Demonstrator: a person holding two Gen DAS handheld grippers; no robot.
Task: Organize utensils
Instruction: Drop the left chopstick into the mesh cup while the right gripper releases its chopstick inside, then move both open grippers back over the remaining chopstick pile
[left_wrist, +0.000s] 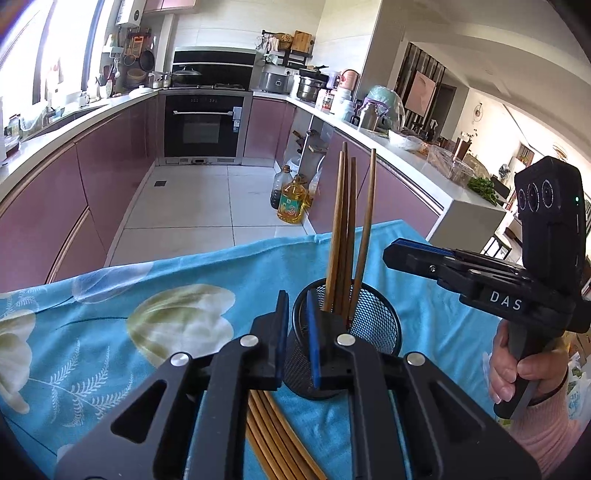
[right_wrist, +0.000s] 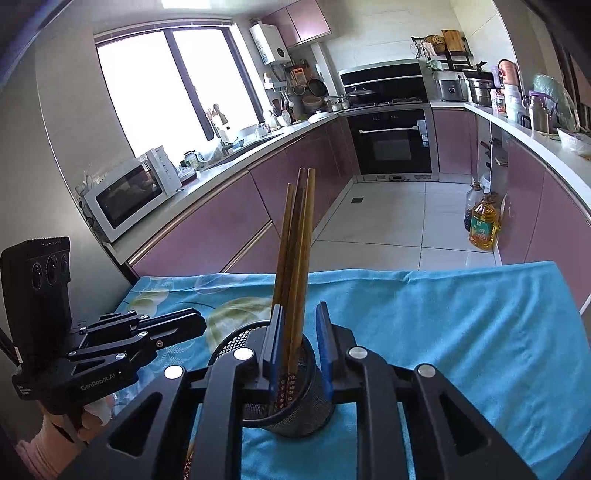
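Observation:
A black mesh holder (left_wrist: 373, 325) stands on the blue floral cloth (left_wrist: 147, 295) with several wooden chopsticks (left_wrist: 341, 229) upright in it. More chopsticks (left_wrist: 277, 435) lie flat on the cloth under my left gripper (left_wrist: 297, 332), which is open and empty, its fingers straddling the holder's near rim. In the right wrist view my right gripper (right_wrist: 299, 343) is open just above the holder (right_wrist: 295, 406), with the upright chopsticks (right_wrist: 295, 251) standing between its fingers. The right gripper also shows in the left wrist view (left_wrist: 402, 251), to the right of the holder.
The cloth-covered table ends at its far edge (right_wrist: 406, 275), with tiled kitchen floor beyond. Oil bottles (left_wrist: 291, 203) stand on the floor by pink cabinets. A microwave (right_wrist: 125, 195) sits on the left counter.

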